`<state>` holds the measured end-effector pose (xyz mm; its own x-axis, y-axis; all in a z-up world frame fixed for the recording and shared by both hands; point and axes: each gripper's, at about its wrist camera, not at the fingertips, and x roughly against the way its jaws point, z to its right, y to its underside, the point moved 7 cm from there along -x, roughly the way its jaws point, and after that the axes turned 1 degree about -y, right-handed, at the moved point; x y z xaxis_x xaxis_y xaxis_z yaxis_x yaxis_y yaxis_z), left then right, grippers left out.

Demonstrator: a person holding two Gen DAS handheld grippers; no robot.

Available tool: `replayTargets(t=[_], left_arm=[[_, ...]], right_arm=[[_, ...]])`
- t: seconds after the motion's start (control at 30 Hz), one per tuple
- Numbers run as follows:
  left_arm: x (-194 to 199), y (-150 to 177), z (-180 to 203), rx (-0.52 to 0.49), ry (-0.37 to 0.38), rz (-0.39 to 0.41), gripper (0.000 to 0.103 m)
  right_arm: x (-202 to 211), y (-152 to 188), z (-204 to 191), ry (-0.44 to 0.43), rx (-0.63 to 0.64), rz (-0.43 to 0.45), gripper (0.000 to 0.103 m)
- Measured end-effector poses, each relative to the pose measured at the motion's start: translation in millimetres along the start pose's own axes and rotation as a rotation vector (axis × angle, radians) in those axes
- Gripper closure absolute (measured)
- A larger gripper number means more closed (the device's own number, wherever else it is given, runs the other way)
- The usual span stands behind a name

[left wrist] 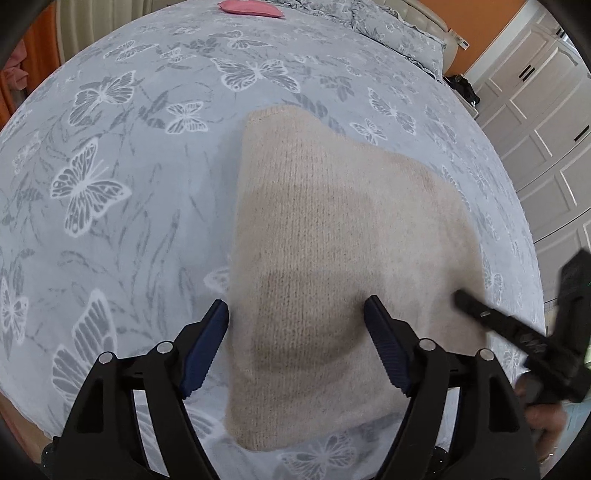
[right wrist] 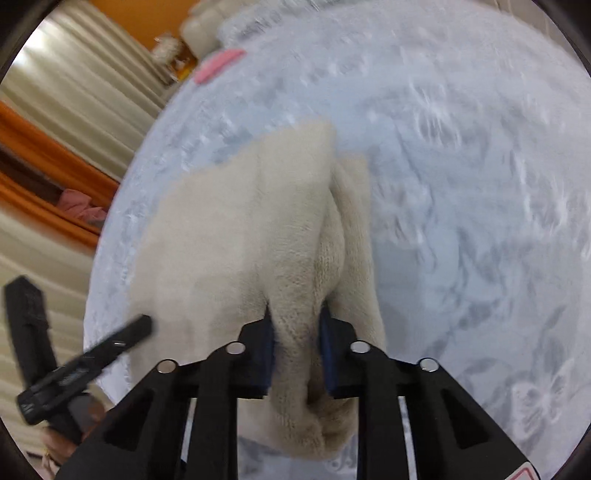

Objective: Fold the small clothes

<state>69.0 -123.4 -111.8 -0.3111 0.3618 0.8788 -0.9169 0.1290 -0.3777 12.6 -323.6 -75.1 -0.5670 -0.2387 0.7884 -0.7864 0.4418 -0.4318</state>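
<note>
The beige knit garment (left wrist: 332,266) lies on the bed (left wrist: 110,184). The right gripper (right wrist: 295,325) pinches a fold of it, while the left gripper (left wrist: 295,310) hangs open above. This blurred grip seems shallow; the fold may slip out.

Butterfly-print bed (left wrist: 110,229): beige knit (left wrist: 332,258), pink item (left wrist: 232,8).
</note>
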Motion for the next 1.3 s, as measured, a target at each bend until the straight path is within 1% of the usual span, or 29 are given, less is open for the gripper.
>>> replayTargets(t=[0.03,0.1,0.13,0.17,0.2,0.23,0.3,0.33,0.37,0.4,0.47,0.5,0.53,0.57,0.6,0.63,0.7,0.73,0.77,0.8,0.83,0.87,0.9,0.97,1.03,1.13,1.23,1.3], left_arm=[[0.3,-0.3,-0.1,-0.008,0.002,0.001,0.029],[0.6,-1.4,-0.1,-0.016,0.005,0.009,0.025],[0.3,-2.0,-0.7,-0.015,0.002,0.014,0.023],[-1.1,-2.0,-1.1,-0.012,0.001,0.012,0.023],[-3.0,-1.5,-1.2,-0.008,0.003,0.004,0.023],[-6.5,-0.5,-1.4,0.000,0.009,-0.010,0.021],[-9.2,1.4,-1.4,0.013,0.026,-0.021,0.019],[-9.6,1.7,-3.4,0.020,0.027,-0.018,0.016],[-9.7,1.5,-5.2,0.028,0.036,-0.014,0.015],[-10.3,1.3,-7.6,0.042,0.054,-0.013,0.014],[-16.7,1.6,-14.8,0.112,0.115,-0.035,0.011],[-23.3,2.9,-19.7,0.173,0.160,-0.061,0.011],[-28.7,4.3,-23.0,0.215,0.191,-0.082,0.009],[-34.9,5.9,-26.0,0.255,0.223,-0.104,0.007],[-43.4,8.1,-29.6,0.303,0.261,-0.128,0.006],[-47.1,8.5,-31.2,0.323,0.280,-0.131,0.005],[-49.3,6.5,-29.0,0.310,0.302,-0.124,0.006],[-47.8,3.9,-22.5,0.276,0.320,-0.128,0.024],[-46.3,2.8,-17.6,0.262,0.325,-0.135,0.034],[-39.6,-0.8,-14.1,0.255,0.305,-0.131,0.041],[-33.2,-4.4,-10.2,0.238,0.304,-0.128,0.052],[-21.4,-9.7,-4.0,0.207,0.300,-0.112,0.054],[-8.3,-14.6,1.6,0.175,0.296,-0.086,0.057],[28.6,-31.3,14.9,0.115,0.306,-0.020,0.059],[64.6,-48.8,22.3,0.101,0.334,0.030,0.059],[129.7,-76.6,31.0,0.060,0.383,0.126,0.059],[196.4,-95.0,35.4,-0.002,0.399,0.239,0.058],[226.8,-103.3,32.4,-0.024,0.399,0.291,0.057]], right_arm=[[10.4,-4.7,-6.3,-0.004,0.016,0.030,0.085],[13.1,-4.0,-4.8,0.003,0.017,0.041,0.084],[3.2,-0.1,3.3,0.032,0.013,0.014,0.081],[-17.4,10.1,18.9,0.091,0.011,-0.056,0.077],[-27.3,16.4,27.9,0.115,0.001,-0.091,0.073],[-29.9,20.2,35.0,0.108,-0.035,-0.086,0.061],[-20.0,18.3,37.9,0.069,-0.095,-0.050,0.050],[-16.7,17.1,39.8,0.070,-0.117,-0.043,0.037],[-15.4,16.4,42.3,0.077,-0.137,-0.035,0.031],[-16.8,16.8,44.7,0.071,-0.150,-0.042,0.031],[-27.2,20.8,48.1,0.039,-0.179,-0.086,0.028],[-35.3,25.1,50.9,0.007,-0.218,-0.110,0.027],[-43.5,30.5,51.8,-0.041,-0.259,-0.129,0.024],[-48.7,34.2,51.8,-0.075,-0.286,-0.142,0.024],[-57.2,38.5,51.5,-0.138,-0.345,-0.160,0.022],[-61.9,40.4,52.2,-0.172,-0.385,-0.152,0.023],[-67.1,39.4,47.5,-0.217,-0.407,-0.148,0.050],[-65.8,38.1,44.7,-0.228,-0.423,-0.147,0.059],[-61.7,36.9,41.9,-0.223,-0.418,-0.139,0.065],[-50.5,31.6,32.7,-0.209,-0.372,-0.113,0.066],[-36.7,24.7,22.4,-0.201,-0.331,-0.076,0.068],[-26.7,18.1,13.9,-0.198,-0.304,-0.048,0.068],[-7.7,7.2,-2.3,-0.186,-0.251,0.000,0.068],[25.7,-10.0,-29.7,-0.172,-0.162,0.077,0.069],[64.5,-29.7,-61.4,-0.188,-0.089,0.152,0.069],[118.7,-55.7,-108.8,-0.228,0.009,0.256,0.068],[151.6,-71.0,-143.4,-0.282,0.054,0.321,0.067],[162.1,-76.0,-161.2,-0.319,0.074,0.345,0.065]])
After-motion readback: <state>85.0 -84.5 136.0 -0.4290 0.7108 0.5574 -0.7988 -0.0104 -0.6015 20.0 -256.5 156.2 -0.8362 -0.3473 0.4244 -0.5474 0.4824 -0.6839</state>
